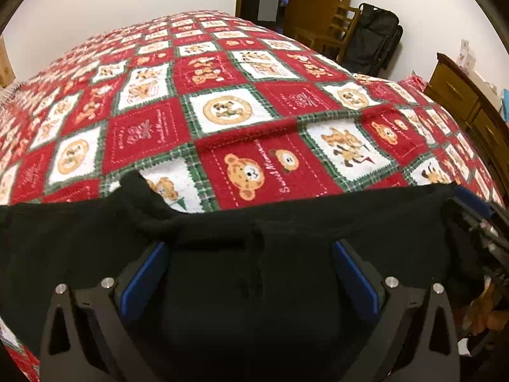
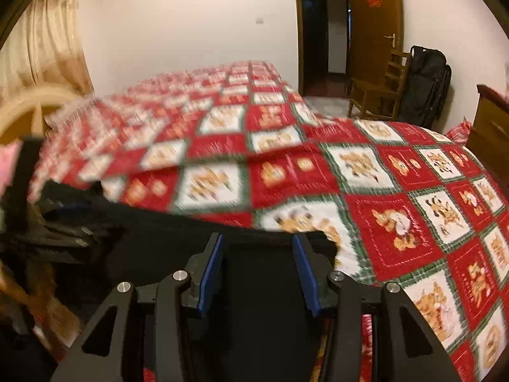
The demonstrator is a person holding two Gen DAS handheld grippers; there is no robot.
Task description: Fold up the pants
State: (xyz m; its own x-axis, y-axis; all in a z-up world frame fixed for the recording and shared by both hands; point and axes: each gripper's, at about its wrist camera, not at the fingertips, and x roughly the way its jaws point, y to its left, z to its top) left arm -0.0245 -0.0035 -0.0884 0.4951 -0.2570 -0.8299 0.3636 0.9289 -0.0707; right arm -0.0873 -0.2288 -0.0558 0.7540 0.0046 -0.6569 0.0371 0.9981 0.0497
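The left gripper [image 1: 251, 273] stands wide apart over the black pants [image 1: 79, 238], tilted down. The right gripper [image 2: 259, 267], half spread, hangs above their corner; only its view shows curtains [image 2: 41, 51]. Pants lie along the bed [image 1: 222, 111] near edge.

Black pants [image 1: 286, 222] lie stretched across the near edge of a bed covered in a red, white and green teddy-bear quilt [image 1: 222, 111]. The left gripper [image 1: 249, 248] stands over the dark cloth, its blue-padded fingers [image 1: 143, 273] spread wide apart. The right gripper [image 1: 480, 222] meets the pants' right end.
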